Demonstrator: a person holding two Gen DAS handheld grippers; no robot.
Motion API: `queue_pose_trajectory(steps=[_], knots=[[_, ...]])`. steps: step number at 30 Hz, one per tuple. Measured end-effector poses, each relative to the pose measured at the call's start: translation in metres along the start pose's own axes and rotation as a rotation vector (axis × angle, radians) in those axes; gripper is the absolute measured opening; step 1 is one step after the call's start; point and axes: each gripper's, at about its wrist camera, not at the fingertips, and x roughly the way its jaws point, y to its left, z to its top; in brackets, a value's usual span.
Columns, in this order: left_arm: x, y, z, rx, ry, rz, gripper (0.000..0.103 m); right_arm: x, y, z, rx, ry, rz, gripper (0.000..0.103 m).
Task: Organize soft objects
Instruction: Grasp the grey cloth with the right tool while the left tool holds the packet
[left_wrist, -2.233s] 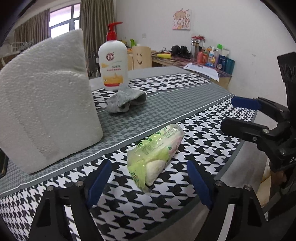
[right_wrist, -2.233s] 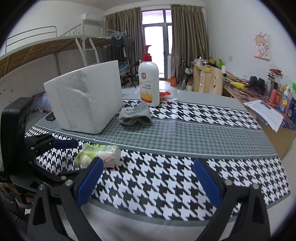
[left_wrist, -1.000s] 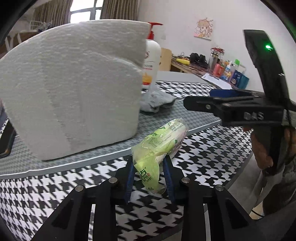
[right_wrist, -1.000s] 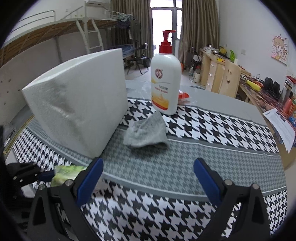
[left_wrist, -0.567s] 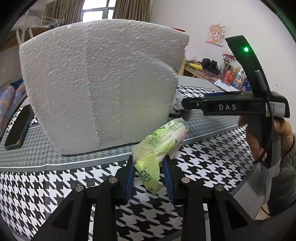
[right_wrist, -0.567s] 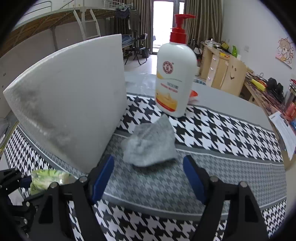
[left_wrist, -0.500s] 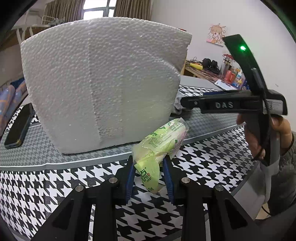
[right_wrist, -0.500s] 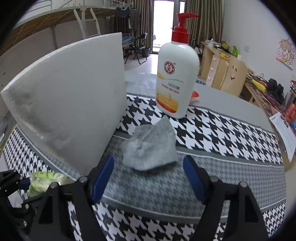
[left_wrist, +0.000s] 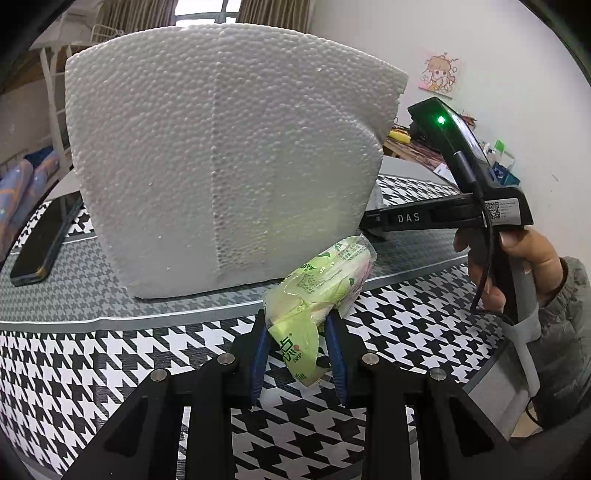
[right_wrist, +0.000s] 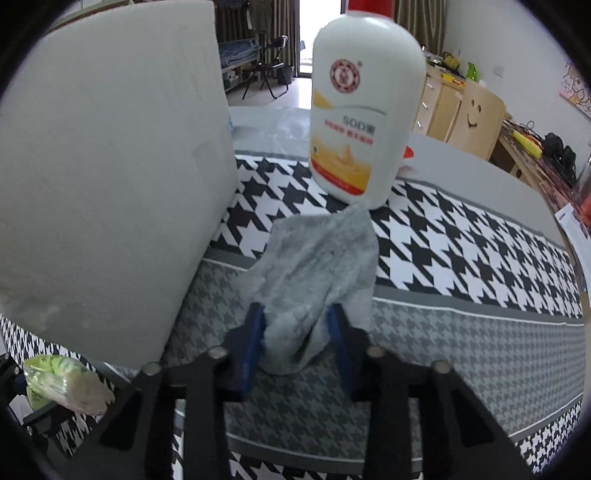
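Two soft things are in play, one per hand. One green tissue pack (left_wrist: 317, 291) sits clamped between the blue pads of the left hand-held gripper (left_wrist: 297, 354), whose jaws are closed on the pack's near end; the far end points toward the one white foam block (left_wrist: 225, 155), and whether the pack touches the table (left_wrist: 92, 365) I cannot tell. One grey cloth (right_wrist: 317, 280) lies crumpled on the grey band of the houndstooth table cover, its far corner touching the base of the one lotion bottle (right_wrist: 365, 107). The right hand-held gripper (right_wrist: 297, 339) has its jaws closed in on the cloth's near fold, blue pads pressing either side. One dark phone (left_wrist: 44, 240) lies flat left of the foam block. In the left wrist view the right hand (left_wrist: 517, 266) grips the handle of its tool, which reaches behind the block's corner.

Half a second ago the right hand-held gripper stood wide open with the cloth lying ahead of its fingers; now it has pushed forward and pinched shut on the cloth. The left hand-held gripper keeps the same hold on the tissue pack it had a second ago. Foam block, bottle and phone have not shifted on the table.
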Motion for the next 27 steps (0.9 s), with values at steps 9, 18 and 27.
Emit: queue_pose_trajectory(steps=[9, 18, 27], knots=[[-0.012, -0.001, 0.000, 0.008, -0.018, 0.019, 0.031, -0.021, 0.003, -0.009, 0.010, -0.035, 0.016, 0.017], [-0.040, -0.012, -0.004, 0.031, -0.057, 0.046, 0.031, -0.066, 0.003, -0.023, 0.020, -0.122, 0.047, 0.017], [-0.068, -0.020, -0.008, 0.041, -0.108, 0.071, 0.031, -0.118, 0.011, -0.047, -0.009, -0.233, 0.031, 0.017]])
